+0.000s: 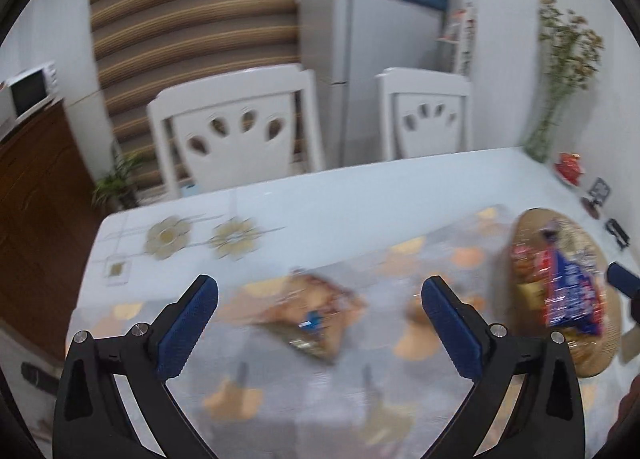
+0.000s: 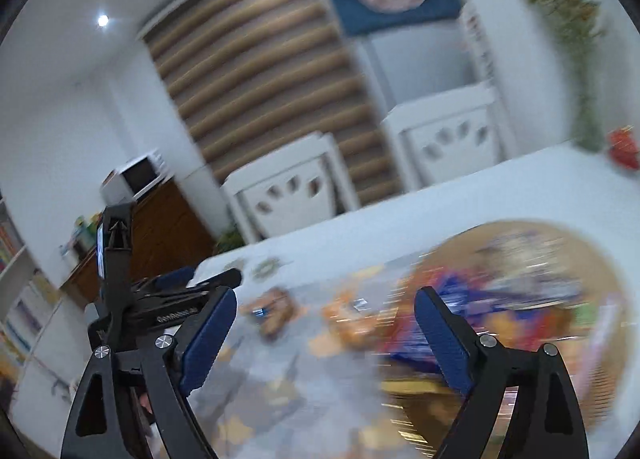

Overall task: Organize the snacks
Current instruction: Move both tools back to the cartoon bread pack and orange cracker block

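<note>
Snacks are sitting in two places on a white table (image 1: 360, 187) covered partly by a patterned cloth. Several packets, including a red and blue packet (image 1: 568, 291), are lying in a round woven basket (image 1: 600, 355) at the table's right side. One brown packet (image 1: 316, 315) is lying loose on the cloth, well apart from the basket and directly ahead of the left gripper (image 1: 320, 323).

Both tools are hovering above the table with nothing between their blue pads. The left gripper is standing wide open, and the right gripper (image 2: 324, 339) is also standing open, pointing towards the basket's near edge. Both views are blurred, the right one heavily, so packet labels cannot be read.

Judging from this, the step in hand is reaching for the loose brown packet. The next move is calling for the left gripper to descend, straddle the packet, close on it, and carry it to the basket.
</note>
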